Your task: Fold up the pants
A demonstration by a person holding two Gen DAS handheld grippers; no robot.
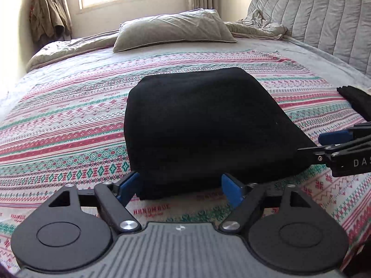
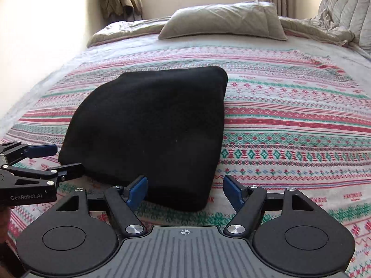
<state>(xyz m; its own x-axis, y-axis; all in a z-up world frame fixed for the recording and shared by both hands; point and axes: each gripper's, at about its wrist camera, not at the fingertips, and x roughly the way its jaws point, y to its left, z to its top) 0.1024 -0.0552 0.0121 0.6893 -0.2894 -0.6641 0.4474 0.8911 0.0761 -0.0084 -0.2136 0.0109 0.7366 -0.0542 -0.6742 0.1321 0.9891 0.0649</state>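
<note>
- The left tool [image 1: 179, 188], a black two-finger clamp with blue pads, stands spread wide and grasps nothing; the near edge of the black, soft-knit folded pants [image 1: 204, 125] lies just between its pads, neither of which presses the cloth.
- The right tool [image 2: 185, 191], built the same, is likewise released, straddling the near right corner of the pants [image 2: 148, 127]; its left pad sits against the cloth, its right pad over bare blanket.
- The pants lie as 1 compact, thick rectangular bundle in the middle of the striped red, green and white knitted blanket [image 1: 69, 120] on the bed, well short of the grey pillow [image 1: 171, 30].
- To my eye the fold looks finished or nearly so. If a last tidy is wanted, both tools should work together along the near edge and press down lightly rather than pinch.
- A pinch on only the top layer could drag it off the stack.
- Draw both tools back level and clear, so no pad snags the thick near edge.
</note>
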